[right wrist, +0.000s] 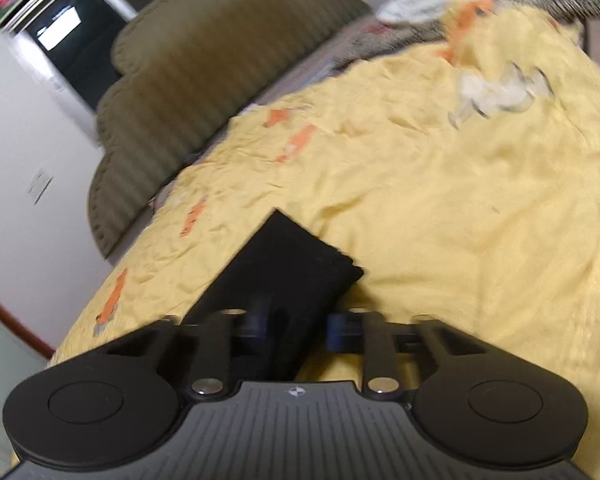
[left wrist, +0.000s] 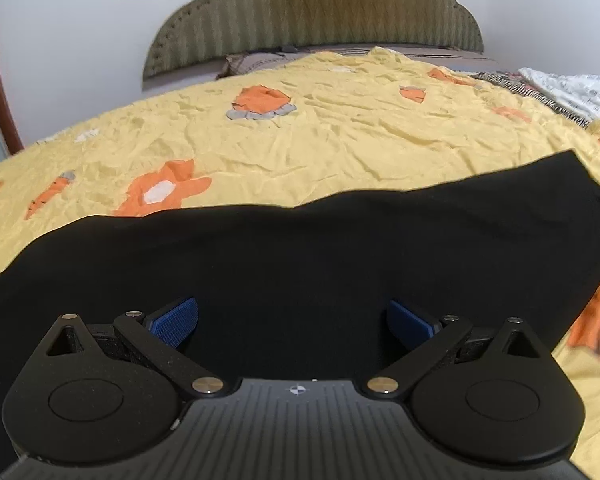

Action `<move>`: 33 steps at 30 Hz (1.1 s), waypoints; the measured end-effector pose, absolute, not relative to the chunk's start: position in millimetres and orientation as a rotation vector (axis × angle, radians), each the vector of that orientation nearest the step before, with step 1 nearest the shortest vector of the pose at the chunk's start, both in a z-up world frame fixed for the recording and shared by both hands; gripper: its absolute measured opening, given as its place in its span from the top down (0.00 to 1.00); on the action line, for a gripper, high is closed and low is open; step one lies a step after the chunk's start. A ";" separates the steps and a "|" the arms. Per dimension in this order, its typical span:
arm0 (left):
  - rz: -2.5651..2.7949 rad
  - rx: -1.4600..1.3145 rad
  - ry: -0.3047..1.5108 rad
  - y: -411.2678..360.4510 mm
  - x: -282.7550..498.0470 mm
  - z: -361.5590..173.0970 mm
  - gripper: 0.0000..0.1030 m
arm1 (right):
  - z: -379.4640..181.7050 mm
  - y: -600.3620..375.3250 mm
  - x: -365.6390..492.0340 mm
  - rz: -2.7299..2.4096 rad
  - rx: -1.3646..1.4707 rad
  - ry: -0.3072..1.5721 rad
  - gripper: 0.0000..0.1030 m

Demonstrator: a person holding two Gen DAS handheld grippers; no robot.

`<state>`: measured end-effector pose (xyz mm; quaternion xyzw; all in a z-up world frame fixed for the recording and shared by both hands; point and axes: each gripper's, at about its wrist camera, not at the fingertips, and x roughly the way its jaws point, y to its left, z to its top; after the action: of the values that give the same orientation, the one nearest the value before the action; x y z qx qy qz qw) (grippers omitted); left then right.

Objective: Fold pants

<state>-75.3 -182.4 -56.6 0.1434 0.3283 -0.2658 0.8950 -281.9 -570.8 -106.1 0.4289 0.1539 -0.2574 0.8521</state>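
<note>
Pants (left wrist: pixel 300 264) lie flat across the yellow bedspread (left wrist: pixel 340 140), one end at twelve o'clock from my right tongs (right wrist: pixel 296 328), which look nearly closed on that black cloth. I judge I'm starting a fold; next I carry this end over. Left tongs (left wrist: pixel 294 318) hover wide, empty.

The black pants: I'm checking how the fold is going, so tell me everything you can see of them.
The black pants look like soft, matte, plain fabric, with no seams or pockets discernible. They lie spread as a wide band across the yellow bedspread, their far edge slightly wavy. The left gripper hovers over them with jaws wide apart, gripping nothing. In the blurred right wrist view, a squared end of the pants runs between the nearly closed right gripper, which appears to pinch it.
</note>
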 end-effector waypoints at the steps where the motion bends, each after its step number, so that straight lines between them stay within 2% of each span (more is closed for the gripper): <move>1: -0.570 0.273 0.691 -182.7 -71.8 -52.7 0.04 | -102.6 -566.2 -280.7 -0.539 0.862 0.333 0.87; 5: -0.712 0.075 0.781 -187.5 -54.6 -32.8 0.02 | -69.6 -519.2 -267.3 -0.462 0.568 0.352 0.91; 12: -1.023 -0.523 1.122 -200.9 -13.4 -38.4 0.00 | -40.4 -412.0 -228.1 -0.237 0.062 0.437 0.91; 18: -1.027 -0.537 1.179 -228.1 -6.2 -53.5 0.02 | -45.6 -368.6 -221.0 -0.106 -0.054 0.480 0.91; 19: -1.018 -0.546 1.190 -230.8 -4.4 -57.3 0.07 | -47.0 -364.2 -220.1 -0.106 -0.074 0.485 0.91; 20: -1.012 -0.562 1.206 -233.5 -3.3 -61.8 0.20 | -48.8 -361.0 -220.2 -0.110 -0.095 0.492 0.91; 21: -1.007 -0.569 1.235 -237.9 -0.1 -66.2 0.32 | -49.8 -359.1 -219.4 -0.112 -0.108 0.498 0.91; 22: -0.999 -0.563 1.277 -239.9 4.9 -71.4 0.54 | -50.6 -358.0 -218.5 -0.115 -0.113 0.503 0.91; 23: -0.990 -0.553 1.318 -243.8 6.6 -77.8 0.68 | -51.0 -358.2 -217.8 -0.122 -0.115 0.508 0.91; 24: -0.979 -0.549 1.338 -243.3 8.6 -82.9 0.75 | -51.4 -358.0 -215.7 -0.127 -0.120 0.520 0.91; 25: -0.966 -0.541 1.348 -244.5 8.6 -87.9 0.88 | -52.4 -357.2 -211.9 -0.125 -0.130 0.543 0.90; 27: -0.945 -0.517 1.336 -244.3 7.6 -91.8 0.90 | -56.2 -352.8 -202.8 -0.122 -0.171 0.584 0.81; 28: -0.941 -0.505 1.317 -243.9 6.7 -90.8 0.95 | -58.2 -349.6 -200.9 -0.121 -0.195 0.586 0.78; 31: -0.926 -0.404 1.206 -235.9 -1.5 -70.9 0.95 | -56.7 -334.4 -196.6 -0.130 -0.239 0.556 0.78; 33: -0.915 -0.313 1.094 -220.6 -8.7 -48.7 0.95 | -51.2 -321.2 -197.3 -0.098 -0.245 0.533 0.84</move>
<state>-8.7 -220.6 -48.7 -0.1428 0.4998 -0.4180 0.7450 -197.3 -321.2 -51.2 -0.1206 0.2624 -0.0485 0.9562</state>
